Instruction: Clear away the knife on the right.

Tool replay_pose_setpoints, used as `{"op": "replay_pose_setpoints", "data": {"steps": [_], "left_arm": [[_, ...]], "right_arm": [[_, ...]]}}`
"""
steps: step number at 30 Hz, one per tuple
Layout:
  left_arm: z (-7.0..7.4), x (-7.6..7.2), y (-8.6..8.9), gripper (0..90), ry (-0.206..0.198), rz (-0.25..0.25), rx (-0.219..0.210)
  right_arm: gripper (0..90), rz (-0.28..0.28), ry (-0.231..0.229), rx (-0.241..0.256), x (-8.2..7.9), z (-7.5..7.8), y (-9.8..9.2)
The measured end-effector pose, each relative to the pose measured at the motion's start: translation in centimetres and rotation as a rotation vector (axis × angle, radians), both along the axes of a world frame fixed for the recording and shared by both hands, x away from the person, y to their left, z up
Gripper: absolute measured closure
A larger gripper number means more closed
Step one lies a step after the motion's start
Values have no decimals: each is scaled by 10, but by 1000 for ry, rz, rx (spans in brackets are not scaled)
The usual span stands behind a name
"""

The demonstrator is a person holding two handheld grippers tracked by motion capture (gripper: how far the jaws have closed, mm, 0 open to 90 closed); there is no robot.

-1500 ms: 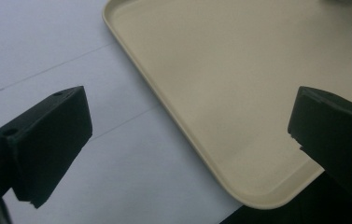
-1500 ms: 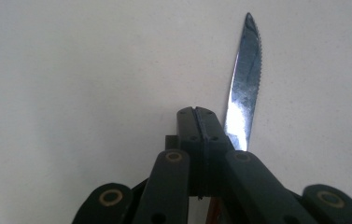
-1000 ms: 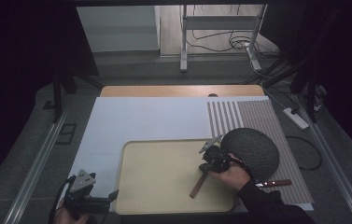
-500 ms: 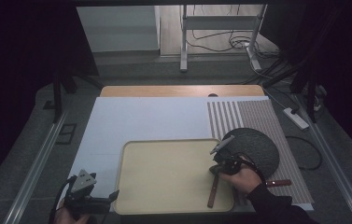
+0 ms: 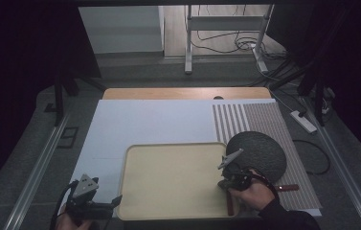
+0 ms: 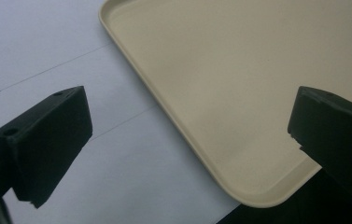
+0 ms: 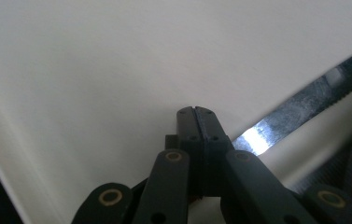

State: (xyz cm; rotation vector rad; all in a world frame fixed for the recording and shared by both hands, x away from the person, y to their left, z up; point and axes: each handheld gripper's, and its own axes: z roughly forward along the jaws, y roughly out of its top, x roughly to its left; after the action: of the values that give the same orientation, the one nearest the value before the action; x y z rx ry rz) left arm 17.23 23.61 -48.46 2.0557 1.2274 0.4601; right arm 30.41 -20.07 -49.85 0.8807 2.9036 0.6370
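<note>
Right gripper (image 5: pixel 228 184): hovering over the tray's right side, its jaws pressing together around a knife, which is sticking out from between them in the right gripper view.
Knife (image 7: pixel 299 105): its serrated blade is slanting up to the right just above the tray; in the high view a brown handle (image 5: pixel 230 205) is poking out below the hand, near the tray's right rim.
Left gripper (image 5: pixel 116 201): sitting at the tray's near left corner, jaws spreading wide and gripping nothing.
Tray (image 5: pixel 168 177): beige, lying on a white sheet (image 5: pixel 149 122); its corner is showing between the left jaws in the left gripper view (image 6: pixel 239 93).
Mat (image 5: pixel 257 151): round and dark, lying just beside the tray's right edge, on a striped cloth (image 5: pixel 264 117).
Second handle (image 5: pixel 288 187): a brown one seems to be lying on the cloth right of the hand, though the view is too dim to be sure.
</note>
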Motion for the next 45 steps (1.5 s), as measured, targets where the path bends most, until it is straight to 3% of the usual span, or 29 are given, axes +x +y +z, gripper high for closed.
{"op": "replay_pose_setpoints", "data": {"steps": [4,7,9,17,29,37,45], "left_arm": [[0,0,0,0,1,-2,3],[0,0,0,0,0,-1,1],[0,0,0,0,0,-1,1],[0,-1,1,0,-8,3,-7],[1,-2,4,0,-1,14,-20],[1,-2,7,0,-5,16,-48],[1,-2,9,0,-5,19,-60]], "right_arm": [[900,-29,10,18,4,0,-9],[885,-18,-1,1,3,1,-7],[856,-23,1,21,3,2,-7],[624,-63,-79,94,5,16,-15],[361,-126,-197,120,-1,33,-32],[256,-178,-217,157,-8,38,-54],[209,-218,-227,187,-15,41,-74]]}}
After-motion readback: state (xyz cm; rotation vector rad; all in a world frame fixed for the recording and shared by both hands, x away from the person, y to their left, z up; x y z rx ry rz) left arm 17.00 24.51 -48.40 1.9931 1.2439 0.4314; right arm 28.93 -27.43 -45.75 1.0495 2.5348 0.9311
